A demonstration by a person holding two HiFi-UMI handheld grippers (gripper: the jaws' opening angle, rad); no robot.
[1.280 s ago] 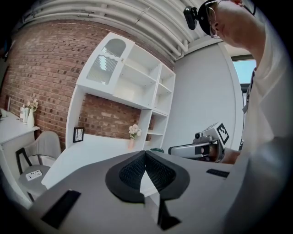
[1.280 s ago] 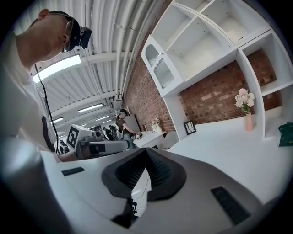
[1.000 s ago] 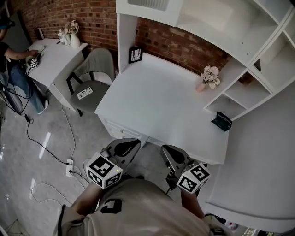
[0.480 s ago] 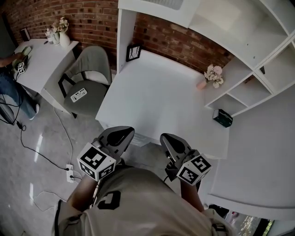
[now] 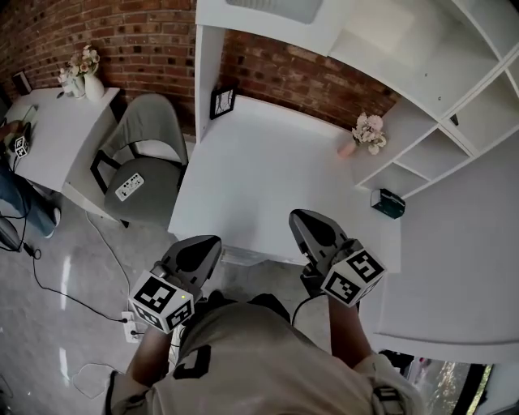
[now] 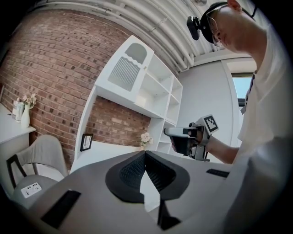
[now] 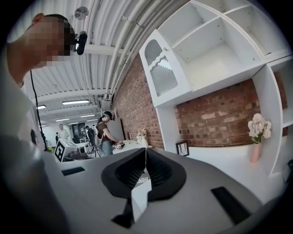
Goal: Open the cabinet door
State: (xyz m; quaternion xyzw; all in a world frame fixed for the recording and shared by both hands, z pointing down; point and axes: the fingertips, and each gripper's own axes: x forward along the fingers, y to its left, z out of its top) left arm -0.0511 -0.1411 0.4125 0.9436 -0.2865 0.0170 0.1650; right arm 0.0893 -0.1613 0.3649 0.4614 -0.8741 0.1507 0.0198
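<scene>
The cabinet door (image 5: 272, 7) is a white panel with a louvered window, closed, at the top left of the hutch over the white desk (image 5: 268, 174). It shows up high in the left gripper view (image 6: 128, 68) and in the right gripper view (image 7: 161, 72). My left gripper (image 5: 197, 250) hangs in front of the desk's front left corner, shut and empty (image 6: 145, 154). My right gripper (image 5: 310, 227) is over the desk's front edge, also shut with nothing in it (image 7: 146, 151). Both are far below the door.
On the desk stand a picture frame (image 5: 221, 102) and a pink vase with flowers (image 5: 365, 132). A dark box (image 5: 388, 203) lies on a low shelf at the right. A grey chair (image 5: 142, 154), a second desk (image 5: 49, 121) and floor cables (image 5: 81, 292) lie to the left.
The person has moved closer to the desk. The right gripper has risen over the desk's front edge, and the left has shifted along with it. Both jaws stay shut.
</scene>
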